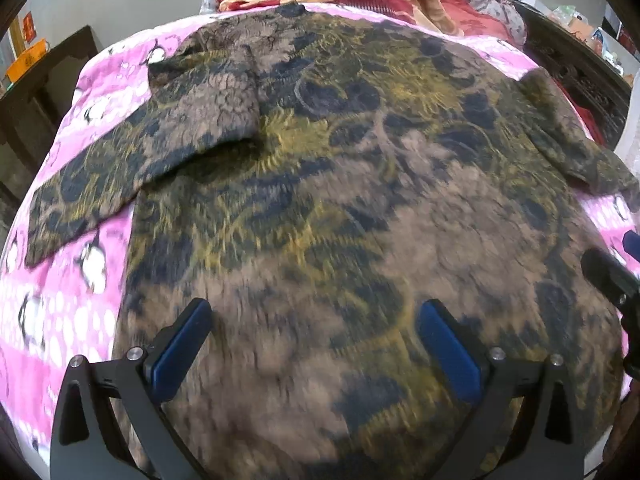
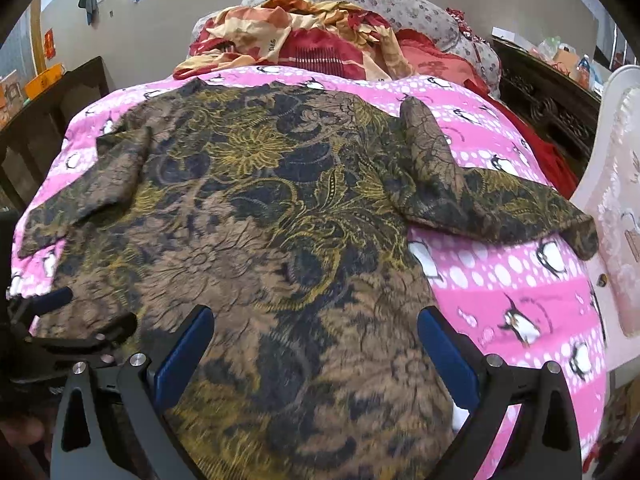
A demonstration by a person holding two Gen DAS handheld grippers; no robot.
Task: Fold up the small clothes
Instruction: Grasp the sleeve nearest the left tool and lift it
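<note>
**Two grippers wide apart over a spread shirt**

Two grippers hung above the near hem of a brown, black and gold patterned shirt (image 2: 260, 208), which lay flat on a pink penguin-print bedspread (image 2: 520, 280). The left gripper (image 1: 316, 336) had its blue fingers (image 1: 184, 348) spread wide with nothing between them; the right gripper (image 2: 316, 340) stood likewise parted and empty. Both short sleeves lay out to the sides. A heap of red and cream bedding (image 2: 312, 40) sat at the far end.
</note>
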